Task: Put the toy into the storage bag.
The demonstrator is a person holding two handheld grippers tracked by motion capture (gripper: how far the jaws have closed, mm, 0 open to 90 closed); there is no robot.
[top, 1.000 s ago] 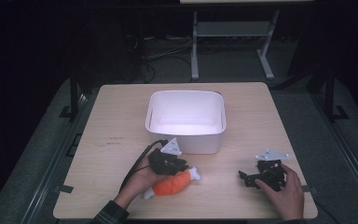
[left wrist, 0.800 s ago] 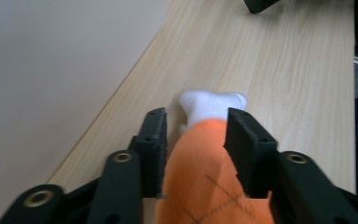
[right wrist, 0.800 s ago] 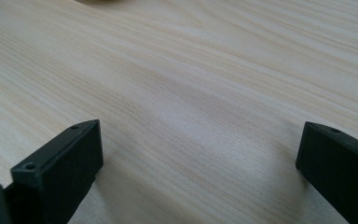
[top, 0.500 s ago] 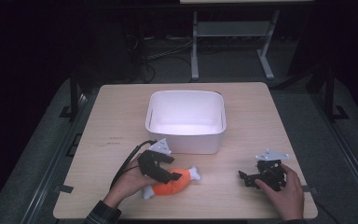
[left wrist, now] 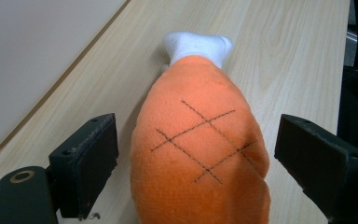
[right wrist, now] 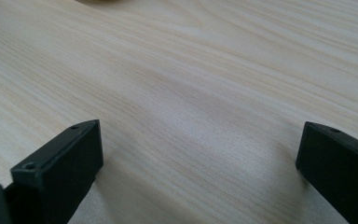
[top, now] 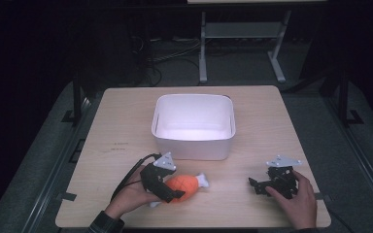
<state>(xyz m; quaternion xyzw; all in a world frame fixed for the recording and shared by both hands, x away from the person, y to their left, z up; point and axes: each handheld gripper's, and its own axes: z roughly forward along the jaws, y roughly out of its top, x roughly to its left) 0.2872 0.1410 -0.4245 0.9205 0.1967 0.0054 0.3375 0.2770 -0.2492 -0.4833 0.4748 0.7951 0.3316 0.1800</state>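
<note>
An orange plush drumstick (top: 185,186) with a white bone end lies on the table in front of the white tub. My left gripper (top: 170,190) is open, its jaws standing on either side of the toy's fat end without squeezing it. In the left gripper view the plush drumstick (left wrist: 201,144) sits between the two black fingers (left wrist: 86,161), stitched cross lines on top, white tip pointing away. My right gripper (top: 257,184) rests open near the table's front right, over bare wood (right wrist: 191,107).
A white rectangular tub (top: 162,121) stands mid-table, just behind the toy. The wooden table (top: 126,116) has open room to the left and right of the tub. A metal stand and cables lie on the dark floor beyond.
My left gripper has shifted left and lower, swinging round so its open jaws straddle the drumstick's fat end. The right gripper has stayed where it was.
</note>
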